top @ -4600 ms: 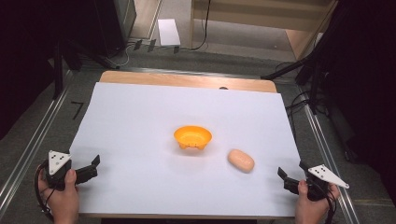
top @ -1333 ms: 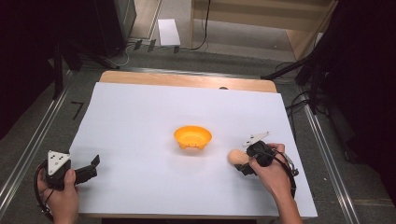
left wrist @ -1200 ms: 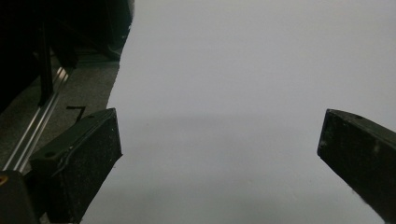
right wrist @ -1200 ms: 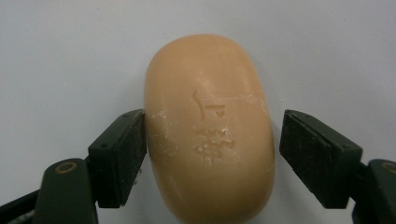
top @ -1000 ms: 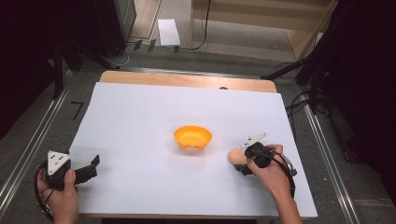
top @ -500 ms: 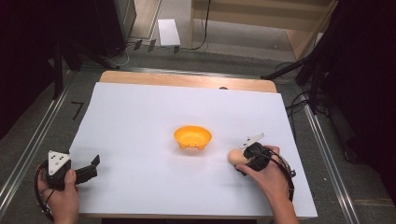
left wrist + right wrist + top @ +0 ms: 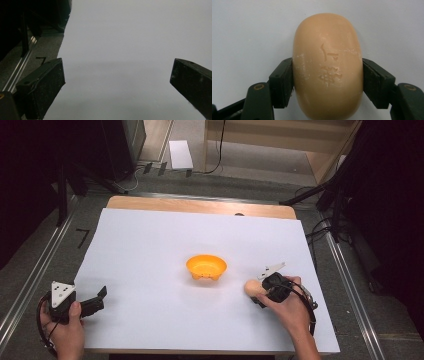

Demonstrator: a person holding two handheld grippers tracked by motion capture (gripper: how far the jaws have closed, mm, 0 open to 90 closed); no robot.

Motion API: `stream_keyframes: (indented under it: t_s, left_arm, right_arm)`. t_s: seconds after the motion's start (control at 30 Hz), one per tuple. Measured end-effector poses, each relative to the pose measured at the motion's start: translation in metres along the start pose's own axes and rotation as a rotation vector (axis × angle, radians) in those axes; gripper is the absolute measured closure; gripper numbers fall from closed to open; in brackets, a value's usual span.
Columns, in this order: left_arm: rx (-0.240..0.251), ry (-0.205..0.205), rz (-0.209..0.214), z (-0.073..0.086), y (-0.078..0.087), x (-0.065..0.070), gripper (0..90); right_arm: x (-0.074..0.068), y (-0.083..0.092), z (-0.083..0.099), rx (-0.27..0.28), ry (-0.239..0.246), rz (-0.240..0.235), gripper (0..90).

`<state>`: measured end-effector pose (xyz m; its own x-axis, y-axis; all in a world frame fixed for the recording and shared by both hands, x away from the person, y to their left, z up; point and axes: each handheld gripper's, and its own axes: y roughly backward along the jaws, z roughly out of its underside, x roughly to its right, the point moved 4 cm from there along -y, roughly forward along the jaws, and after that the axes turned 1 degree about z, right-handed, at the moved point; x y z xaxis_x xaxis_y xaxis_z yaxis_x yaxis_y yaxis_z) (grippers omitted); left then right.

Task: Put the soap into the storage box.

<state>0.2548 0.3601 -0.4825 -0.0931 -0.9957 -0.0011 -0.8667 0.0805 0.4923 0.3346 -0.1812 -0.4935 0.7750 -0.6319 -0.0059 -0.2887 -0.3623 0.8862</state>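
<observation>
Beside the orange bowl, the right gripper clamps the soap bar

**One camera overhead, two riding the grippers**

The high view looks forward and down over the white sheet. The left gripper view sits low, skimming that sheet's left edge. The right gripper view faces down, very close on the soap bar, also seen from above beside the orange bowl.

The left gripper holds its two black jaws spread wide with nothing between them, above the white sheet; beyond its left jaw lie grey floor and a metal rail
</observation>
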Motion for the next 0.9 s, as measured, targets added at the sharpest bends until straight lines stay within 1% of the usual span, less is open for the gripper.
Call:
stream_keyframes:
  t_s: [0.1, 0.13, 0.27, 0.33, 0.57, 0.9]
  left_arm:
    - [0.002, 0.003, 0.000, 0.000, 0.000, 0.000, 0.1]
    - [0.003, 0.002, -0.001, 0.000, 0.000, 0.000, 0.1]
    - [0.002, 0.002, 0.000, 0.000, 0.000, 0.000, 0.1]
    - [0.003, 0.004, 0.000, 0.000, 0.000, 0.000, 0.1]
    - [0.002, 0.004, -0.001, 0.000, 0.000, 0.000, 0.1]
    - [0.002, 0.005, 0.000, 0.000, 0.001, 0.000, 0.1]
  right_arm:
    - [0.000, 0.003, 0.000, 0.011, 0.001, 0.003, 33.3]
    - [0.000, 0.005, 0.000, 0.016, -0.007, 0.000, 33.3]
    - [0.001, 0.008, 0.000, 0.022, -0.001, 0.001, 33.3]
    - [0.001, 0.010, -0.001, 0.026, 0.005, -0.006, 33.3]
    - [0.002, 0.018, -0.012, 0.030, 0.043, -0.011, 33.3]
    - [0.003, 0.029, -0.023, 0.050, 0.055, -0.010, 33.4]
